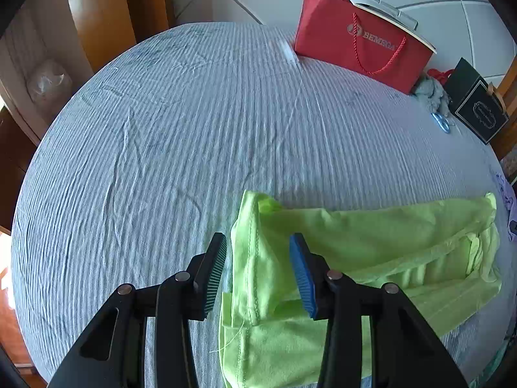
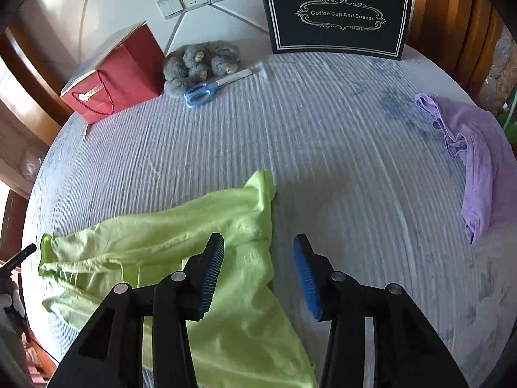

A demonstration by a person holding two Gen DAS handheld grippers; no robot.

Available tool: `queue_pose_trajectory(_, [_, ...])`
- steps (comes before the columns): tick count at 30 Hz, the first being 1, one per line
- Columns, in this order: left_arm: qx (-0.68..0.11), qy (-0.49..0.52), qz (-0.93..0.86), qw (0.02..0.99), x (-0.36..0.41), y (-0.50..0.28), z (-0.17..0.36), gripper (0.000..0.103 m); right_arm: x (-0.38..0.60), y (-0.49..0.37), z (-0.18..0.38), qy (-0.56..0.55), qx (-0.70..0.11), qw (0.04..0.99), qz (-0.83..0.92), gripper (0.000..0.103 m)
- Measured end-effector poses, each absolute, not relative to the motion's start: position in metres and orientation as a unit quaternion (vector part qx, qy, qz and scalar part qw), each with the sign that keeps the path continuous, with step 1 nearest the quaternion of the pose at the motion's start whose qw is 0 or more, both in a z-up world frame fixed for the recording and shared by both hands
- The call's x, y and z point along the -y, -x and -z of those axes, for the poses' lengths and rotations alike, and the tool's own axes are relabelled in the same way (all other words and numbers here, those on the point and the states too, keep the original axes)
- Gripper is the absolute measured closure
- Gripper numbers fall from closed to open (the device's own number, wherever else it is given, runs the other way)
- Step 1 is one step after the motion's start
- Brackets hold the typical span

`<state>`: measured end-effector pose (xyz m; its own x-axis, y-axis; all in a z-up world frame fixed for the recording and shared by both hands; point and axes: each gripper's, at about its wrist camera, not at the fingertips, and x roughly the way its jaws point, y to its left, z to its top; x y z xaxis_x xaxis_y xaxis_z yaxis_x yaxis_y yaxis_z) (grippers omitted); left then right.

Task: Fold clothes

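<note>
The green garment [image 1: 355, 258] lies on the near part of the striped bedspread [image 1: 194, 129], partly folded: a long band runs left to right, with one end turned up at the left and loose cloth bunched toward the near edge.

The left gripper [image 1: 258, 271] hangs over the garment's left end. Its jaws stand apart; a fold of green cloth shows between them, but neither pad presses on it, so nothing is held. The right gripper [image 2: 258, 274] hangs over the garment's right edge, jaws likewise parted: the left finger sits above the cloth, the right one above bare bedspread. It holds nothing either.

Judging from this, a fold has been laid down and both ends released, and the garment is only part-way done. The next move seems to call for a fresh grip on an edge or corner at each end, so that the band can be doubled over evenly; the bunched cloth near the bottom may need smoothing first.

A purple garment [image 2: 475, 161] waits at the far right. A red bag [image 1: 362, 35], a dark gift bag [image 2: 336, 16], a grey plush toy [image 2: 200, 61] and scissors [image 2: 206, 90] sit along the far edge, well apart from the work.
</note>
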<state>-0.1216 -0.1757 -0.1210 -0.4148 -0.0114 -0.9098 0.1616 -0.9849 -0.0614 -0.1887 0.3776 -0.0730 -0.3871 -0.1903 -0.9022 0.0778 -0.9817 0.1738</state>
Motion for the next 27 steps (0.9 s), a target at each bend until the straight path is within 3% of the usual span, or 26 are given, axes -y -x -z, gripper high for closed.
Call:
queue_pose_trajectory(11, [-0.055,-0.581,0.808,0.082,0.165,0.097,0.155,0.062,-0.380,0.106,0.127,-0.617,0.015,0.097,0.781,0.061])
queue_pose_trajectory(14, [-0.050,-0.571,0.814,0.095,0.159,0.086,0.142,0.061,-0.388,0.099,0.133,-0.621,0.005,0.082,0.779,0.070])
queue_pose_trajectory(17, [-0.053,-0.556,0.823,0.105,0.153,0.069,0.126,0.061,-0.401,0.090,0.124,-0.607,0.013,0.084,0.790,0.069])
queue_pose_trajectory(19, [-0.061,-0.553,0.825,0.104,0.148,0.057,0.121,0.053,-0.408,0.084,0.118,-0.597,0.022,0.097,0.796,0.066])
queue_pose_trajectory(21, [-0.069,-0.551,0.825,0.101,0.141,0.044,0.118,0.046,-0.410,0.077,0.113,-0.586,0.023,0.117,0.801,0.056])
queue_pose_trajectory(27, [-0.076,-0.544,0.830,0.102,0.104,0.018,0.109,0.045,-0.413,0.070,0.113,-0.575,0.012,0.167,0.801,0.053])
